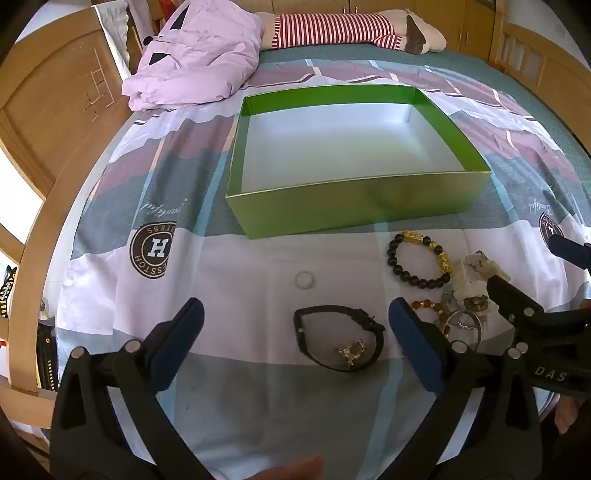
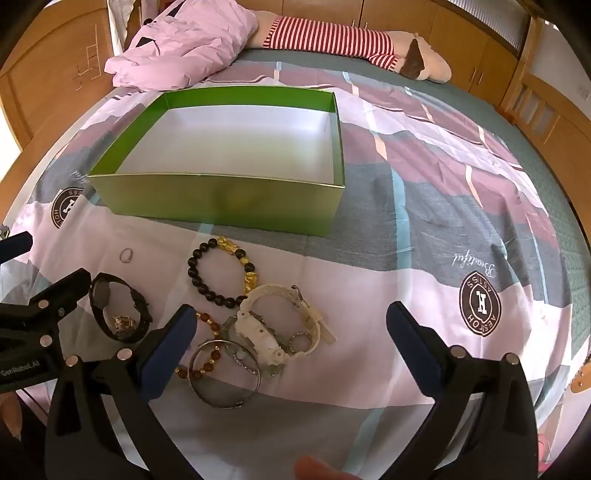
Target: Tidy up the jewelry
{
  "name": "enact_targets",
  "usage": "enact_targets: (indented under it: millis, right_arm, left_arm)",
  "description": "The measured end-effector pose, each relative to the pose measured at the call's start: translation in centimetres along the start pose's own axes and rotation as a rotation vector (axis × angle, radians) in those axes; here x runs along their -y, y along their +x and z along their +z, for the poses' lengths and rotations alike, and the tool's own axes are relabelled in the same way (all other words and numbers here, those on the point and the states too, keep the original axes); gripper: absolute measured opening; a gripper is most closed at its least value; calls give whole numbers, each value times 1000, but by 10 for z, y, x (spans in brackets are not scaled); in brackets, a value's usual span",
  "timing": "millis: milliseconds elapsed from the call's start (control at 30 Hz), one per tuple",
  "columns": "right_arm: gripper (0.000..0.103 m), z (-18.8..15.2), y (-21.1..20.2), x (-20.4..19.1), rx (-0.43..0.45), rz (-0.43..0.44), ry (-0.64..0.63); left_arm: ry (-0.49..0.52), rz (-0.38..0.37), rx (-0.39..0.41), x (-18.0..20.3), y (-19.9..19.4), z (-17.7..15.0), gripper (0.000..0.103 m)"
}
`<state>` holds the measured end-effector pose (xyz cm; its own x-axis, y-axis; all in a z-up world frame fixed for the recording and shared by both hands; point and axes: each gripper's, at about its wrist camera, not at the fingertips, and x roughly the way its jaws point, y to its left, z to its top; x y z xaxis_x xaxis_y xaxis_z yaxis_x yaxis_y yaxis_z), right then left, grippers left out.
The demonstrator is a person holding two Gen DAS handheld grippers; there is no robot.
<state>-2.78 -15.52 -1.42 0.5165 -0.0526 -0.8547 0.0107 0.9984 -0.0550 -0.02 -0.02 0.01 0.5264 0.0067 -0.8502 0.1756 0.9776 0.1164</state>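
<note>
An empty green box [image 1: 354,201] [image 2: 221,206] sits on the bed. In front of it lie a black-and-gold bead bracelet [image 1: 419,258] [image 2: 221,271], a black watch [image 1: 338,341] [image 2: 118,310] with a small gold piece inside its loop, a thin ring [image 1: 304,280] [image 2: 126,254], a white watch [image 2: 273,325] [image 1: 476,275], an amber bead bracelet [image 2: 207,347] and a silver bangle [image 2: 225,373]. My left gripper [image 1: 295,332] is open, hovering over the black watch. My right gripper [image 2: 291,332] is open above the white watch pile.
A pink quilt [image 1: 195,55] and a striped plush toy [image 1: 332,29] lie at the far end of the bed. Wooden bed frame [image 1: 48,122] runs along the left; wooden cabinets [image 2: 480,44] stand behind.
</note>
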Motion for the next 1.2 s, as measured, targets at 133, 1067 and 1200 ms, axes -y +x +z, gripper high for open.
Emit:
enact_targets:
  millis: [133,1067,1200]
  right_arm:
    - [102,-1,-1,-2,-1,1,3]
    - [102,-2,5,-1,-17,23,5]
    - [102,-3,5,0,-16,24,6]
  left_arm:
    - [1,0,-2,0,0,0,101]
    - [2,4,-5,0,0,0,101]
    - [3,6,-6,0,0,0,101]
